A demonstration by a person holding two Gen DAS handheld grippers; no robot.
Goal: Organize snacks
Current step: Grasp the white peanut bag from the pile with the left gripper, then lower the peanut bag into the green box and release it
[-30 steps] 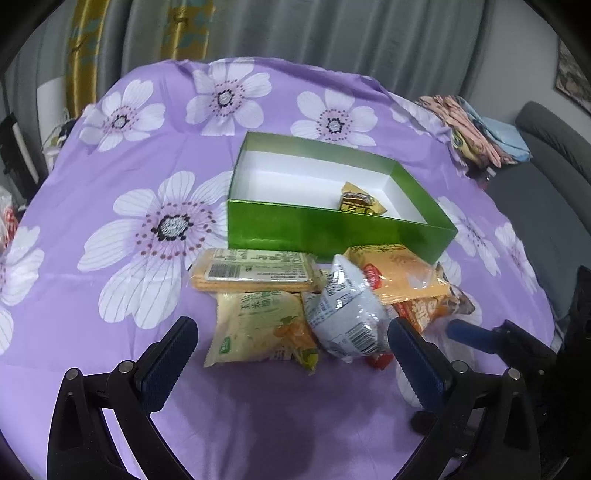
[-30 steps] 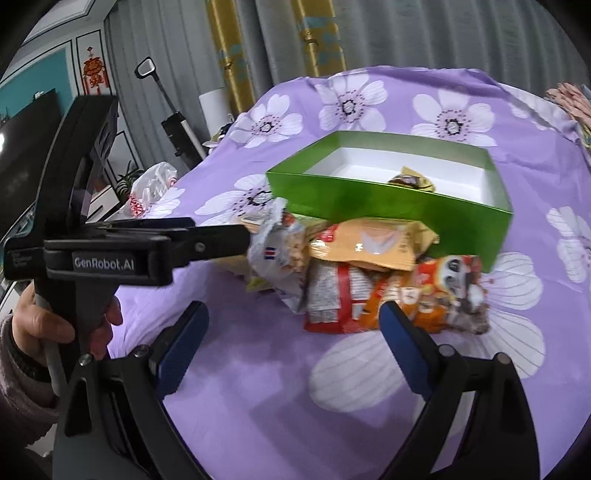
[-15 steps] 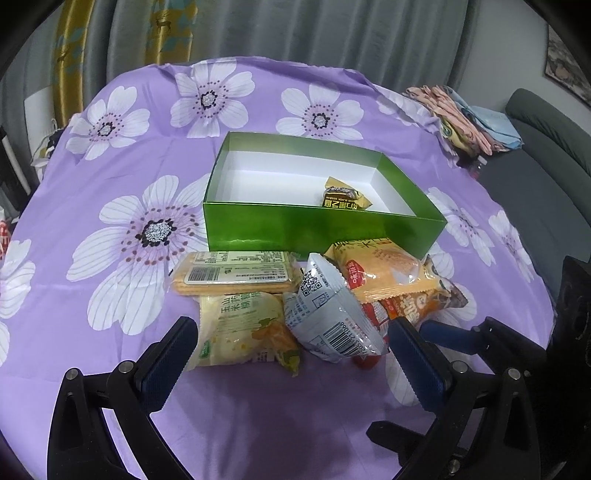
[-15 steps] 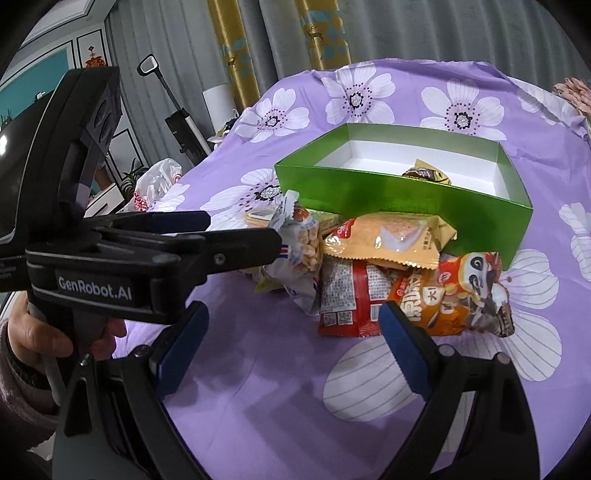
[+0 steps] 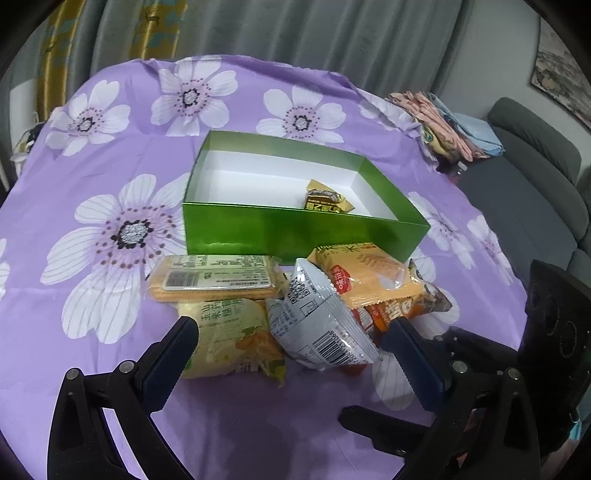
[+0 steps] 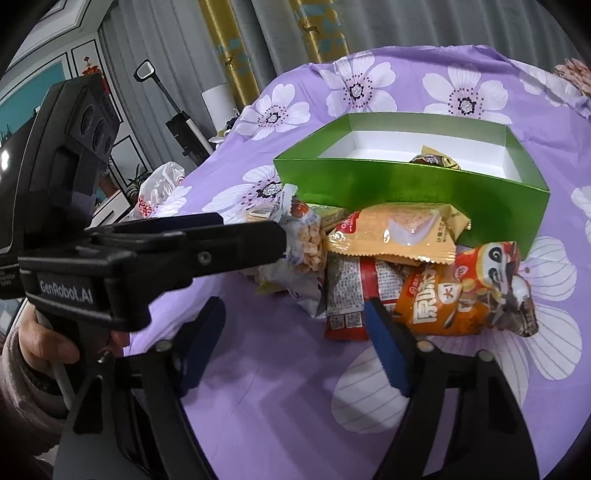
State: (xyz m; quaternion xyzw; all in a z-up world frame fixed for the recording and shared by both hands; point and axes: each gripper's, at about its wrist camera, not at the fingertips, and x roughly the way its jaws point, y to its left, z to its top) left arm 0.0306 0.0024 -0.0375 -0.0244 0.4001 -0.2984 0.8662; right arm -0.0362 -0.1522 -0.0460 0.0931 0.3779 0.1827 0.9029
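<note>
Several crinkly foil snack packets [image 5: 321, 328] lie before a glossy rectangular green box [image 5: 295, 232] (both grippers' jaws released, the right's just narrowing).

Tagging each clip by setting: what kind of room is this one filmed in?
Most likely a home living room: a grey upholstered sofa stands beside the table, long grey and gold curtains hang behind it, and a purple flower-print tablecloth covers the table holding the snacks.

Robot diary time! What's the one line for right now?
left gripper: open over snack pile | right gripper: open, jaws just closing, nothing between | green box: one candy inside
</note>
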